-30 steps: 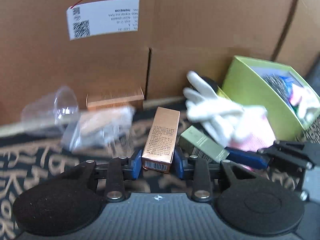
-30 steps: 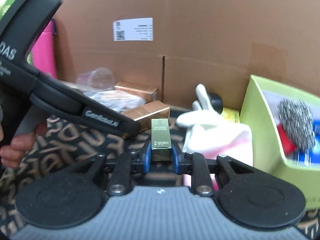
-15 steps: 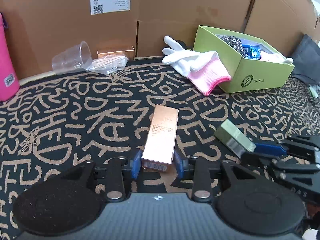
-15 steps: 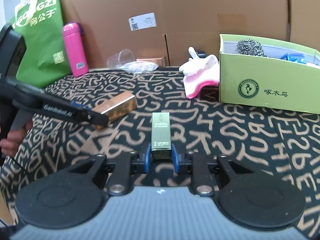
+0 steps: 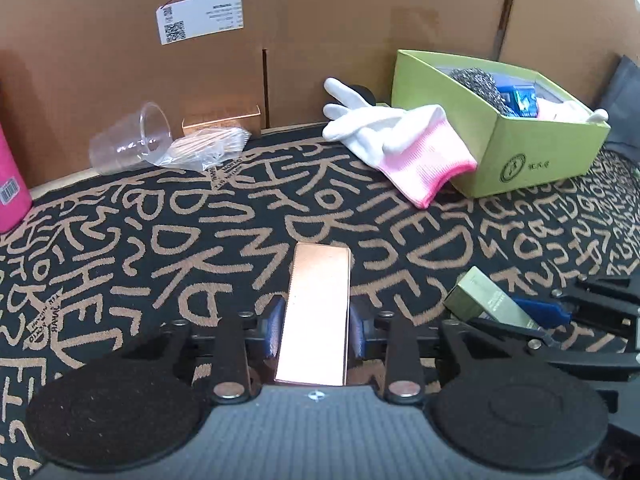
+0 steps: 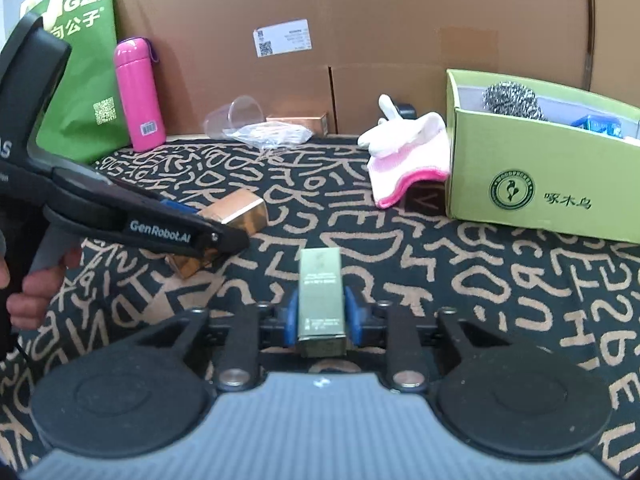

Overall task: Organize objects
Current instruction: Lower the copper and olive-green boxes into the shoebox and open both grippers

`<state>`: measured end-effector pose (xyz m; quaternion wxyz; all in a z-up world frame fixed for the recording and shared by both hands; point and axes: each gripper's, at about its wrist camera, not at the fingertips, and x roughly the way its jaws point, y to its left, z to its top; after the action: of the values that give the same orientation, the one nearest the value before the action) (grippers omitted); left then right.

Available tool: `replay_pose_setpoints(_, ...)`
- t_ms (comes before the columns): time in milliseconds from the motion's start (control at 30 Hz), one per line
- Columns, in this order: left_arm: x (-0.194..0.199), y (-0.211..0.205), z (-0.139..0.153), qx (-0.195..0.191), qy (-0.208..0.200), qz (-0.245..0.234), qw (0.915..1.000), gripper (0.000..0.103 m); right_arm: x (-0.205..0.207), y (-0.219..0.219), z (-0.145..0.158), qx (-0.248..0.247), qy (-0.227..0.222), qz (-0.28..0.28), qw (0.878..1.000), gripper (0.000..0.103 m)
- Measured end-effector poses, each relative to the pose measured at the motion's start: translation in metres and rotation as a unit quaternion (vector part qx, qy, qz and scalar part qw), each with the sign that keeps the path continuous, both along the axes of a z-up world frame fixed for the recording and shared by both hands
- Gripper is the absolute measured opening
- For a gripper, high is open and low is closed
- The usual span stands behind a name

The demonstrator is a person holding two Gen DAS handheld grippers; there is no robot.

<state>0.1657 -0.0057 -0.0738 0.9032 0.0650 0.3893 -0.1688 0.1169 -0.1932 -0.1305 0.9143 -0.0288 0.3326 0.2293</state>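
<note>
Left gripper (image 5: 316, 330) clamped on the copper box (image 5: 318, 312), its jaws having just been closing onto it; the box lies lengthwise between the blue pads (image 5: 274, 330), projecting forward above the patterned cloth (image 5: 160, 240); right gripper (image 6: 320, 316) clenched on the olive-green box (image 6: 321, 300), likewise held lengthwise between its pads, beside the left gripper; green carton (image 6: 540, 184) at right, white-and-pink glove (image 5: 400, 140) touching its wall; clear cup (image 5: 128, 144) and pink bottle (image 6: 140, 96) by the cardboard backdrop (image 5: 320, 20).
</note>
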Motion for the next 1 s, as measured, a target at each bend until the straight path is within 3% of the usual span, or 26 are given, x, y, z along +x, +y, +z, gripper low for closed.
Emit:
replay_pose_setpoints(67,-0.004,-0.002,0.002,-0.006,0.005,-0.002,1.0000,0.033,-0.004,-0.005,0.001,0.005,0.000,0.004,1.000,0.022)
replay_pose_setpoints(200,-0.009,-0.013,0.020,-0.059,0.016,-0.037,0.9974,0.033,-0.011,-0.023,0.014,0.014,-0.012,-0.009,1.000,0.022)
replay_pose_setpoints(400,-0.010,-0.058,0.076,-0.103,-0.043,-0.099,0.9888,0.033,-0.013,-0.065,0.069,-0.001,-0.101,-0.053,0.993,0.022)
replay_pose_setpoints(567,0.013,-0.106,0.108,-0.102,-0.081,-0.123,0.9837,0.033,0.005,-0.102,0.109,-0.007,-0.163,-0.098,0.982,0.022)
replay_pose_setpoints(667,0.040,-0.133,0.109,-0.098,-0.067,-0.123,0.9853,0.033,0.025,-0.120,0.123,-0.004,-0.183,-0.120,0.976,0.022)
replay_pose_setpoints(767,0.065,-0.157,0.096,-0.068,-0.059,-0.111,0.9897,0.033,0.049,-0.132,0.125,-0.006,-0.189,-0.136,0.973,0.022)
replay_pose_setpoints(1000,0.106,-0.175,0.065,-0.059,-0.021,-0.090,0.9940,0.033,0.114,-0.142,0.094,-0.009,-0.145,-0.151,0.978,0.022)
